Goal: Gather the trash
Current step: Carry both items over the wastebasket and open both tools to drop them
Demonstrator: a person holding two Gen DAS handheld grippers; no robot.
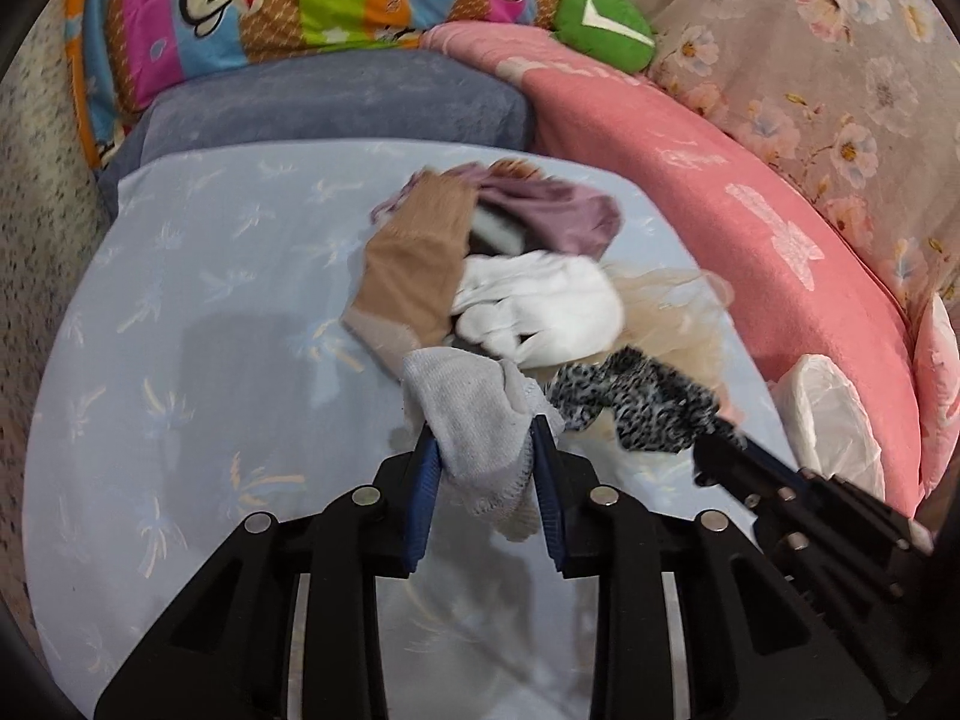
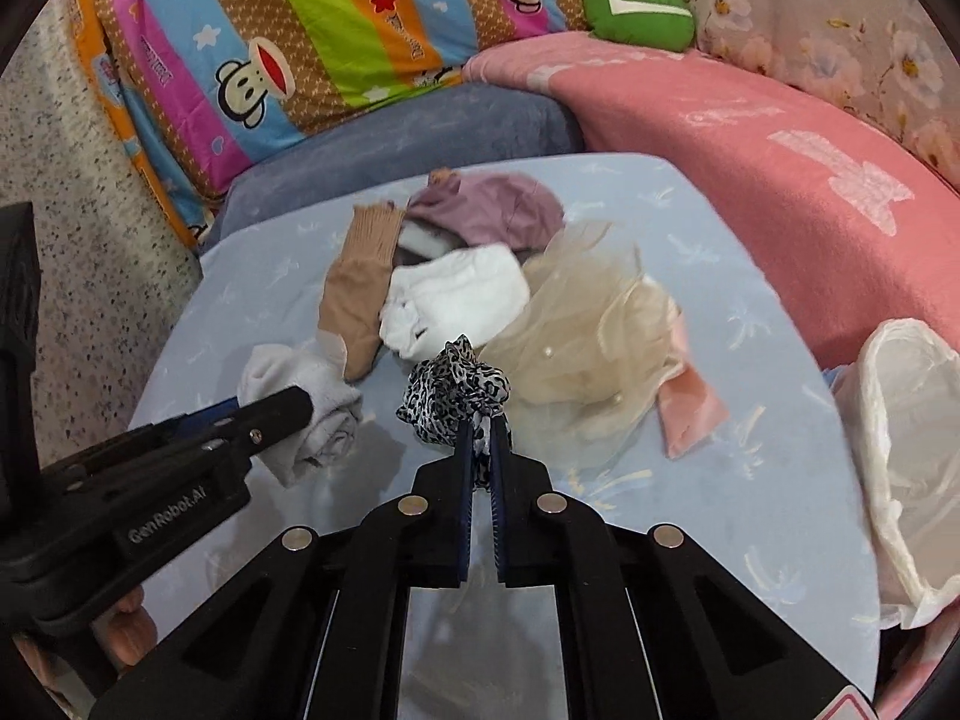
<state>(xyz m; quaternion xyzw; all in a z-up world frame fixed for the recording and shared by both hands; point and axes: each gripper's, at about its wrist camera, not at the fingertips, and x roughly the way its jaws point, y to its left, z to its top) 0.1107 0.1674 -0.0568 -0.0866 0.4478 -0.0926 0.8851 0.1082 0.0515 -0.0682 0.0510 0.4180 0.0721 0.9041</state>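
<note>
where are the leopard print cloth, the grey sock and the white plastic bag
leopard print cloth (image 2: 453, 387), right wrist view, bunched middle
grey sock (image 1: 480, 420), left wrist view, knit body between the fingers
white plastic bag (image 2: 906, 420), right wrist view, crumpled side

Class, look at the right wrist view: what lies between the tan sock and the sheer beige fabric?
A bunched white cloth lies between the tan sock and the sheer beige fabric; the right wrist view shows it.

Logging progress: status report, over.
Left gripper shut on grey sock. Right gripper shut on leopard-print cloth. White bag open at right. Nothing blocking.
</note>
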